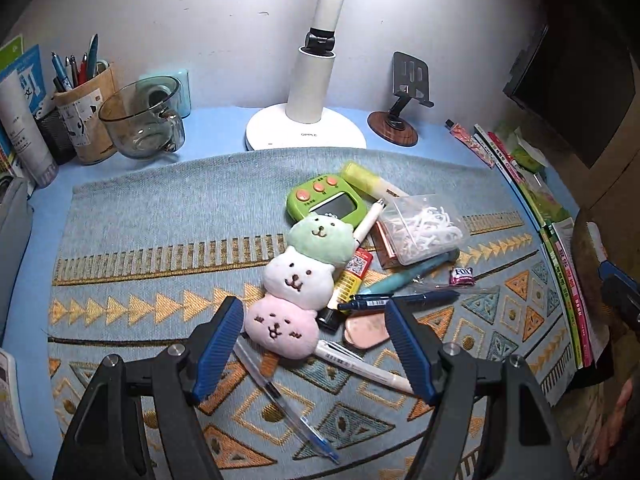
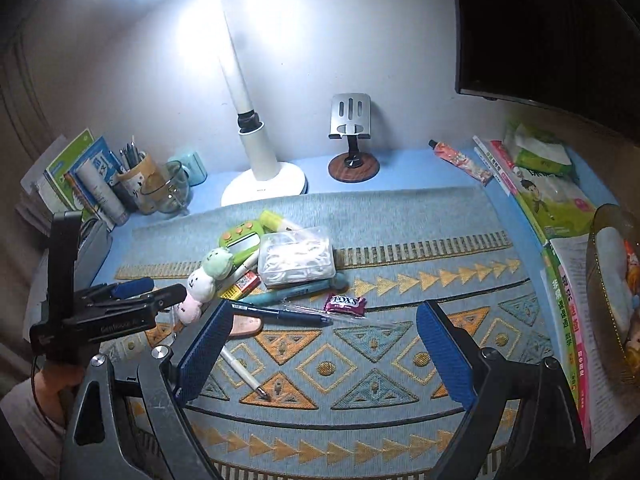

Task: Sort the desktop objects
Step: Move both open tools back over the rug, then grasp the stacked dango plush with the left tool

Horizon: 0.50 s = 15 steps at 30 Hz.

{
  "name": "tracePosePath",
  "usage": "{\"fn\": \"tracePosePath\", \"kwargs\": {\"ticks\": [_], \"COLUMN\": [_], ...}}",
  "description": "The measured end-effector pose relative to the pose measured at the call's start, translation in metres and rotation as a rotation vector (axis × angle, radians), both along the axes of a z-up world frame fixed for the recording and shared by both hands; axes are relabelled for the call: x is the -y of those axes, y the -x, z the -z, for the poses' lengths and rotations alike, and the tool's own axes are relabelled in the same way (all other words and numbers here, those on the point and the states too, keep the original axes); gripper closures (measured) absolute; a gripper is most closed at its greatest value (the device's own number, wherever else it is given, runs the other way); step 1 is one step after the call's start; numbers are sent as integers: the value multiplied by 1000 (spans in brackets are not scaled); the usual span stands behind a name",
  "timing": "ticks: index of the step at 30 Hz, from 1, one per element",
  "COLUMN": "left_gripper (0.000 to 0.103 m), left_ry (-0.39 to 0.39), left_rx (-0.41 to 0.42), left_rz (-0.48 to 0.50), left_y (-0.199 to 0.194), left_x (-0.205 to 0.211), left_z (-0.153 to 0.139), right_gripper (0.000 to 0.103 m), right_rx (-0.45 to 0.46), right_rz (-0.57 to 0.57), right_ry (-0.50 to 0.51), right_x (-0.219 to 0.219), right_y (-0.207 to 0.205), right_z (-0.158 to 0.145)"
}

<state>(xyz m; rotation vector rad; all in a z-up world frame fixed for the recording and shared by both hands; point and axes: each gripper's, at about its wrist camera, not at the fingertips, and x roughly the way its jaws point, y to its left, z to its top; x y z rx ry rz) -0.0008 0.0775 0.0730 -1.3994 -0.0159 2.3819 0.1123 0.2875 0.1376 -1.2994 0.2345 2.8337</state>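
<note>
Left gripper [image 1: 316,344] tilting steeply downward, jaws standing wide apart and gripping nothing, right gripper [image 2: 324,352] angling downward, jaws spread wide and empty, a hand [image 2: 52,380] holding the left gripper's handle

White wall [image 1: 200,8] behind blue desk [image 1: 224,128]; lit white desk lamp [image 1: 308,92]; dark monitor [image 2: 552,28] at right.

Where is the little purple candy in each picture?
Left wrist view: the purple candy lies right of centre on the mat, beyond the right finger.
Right wrist view: the candy lies at centre, beyond the open jaws.
Shared landmark: the clear box of white picks, just behind it.
</note>
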Motion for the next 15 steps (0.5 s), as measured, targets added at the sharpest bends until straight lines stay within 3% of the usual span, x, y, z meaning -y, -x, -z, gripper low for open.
{"fn": "tracePosePath", "kwargs": {"ticks": [3,15], "left_gripper": [32,32], "left_ry": [2,20], "left_rx": [17,65], "left_rz": [31,149], "left_y": [11,40], "left_x": [-1,-20], "left_z": [12,49], "right_gripper": [11,11], "right_rx": [43,180], "right_rz": [5,27], "right_ry": [-40,-33], "right_x": [5,17], "right_y": [4,6], "right_z": [13,43]}}
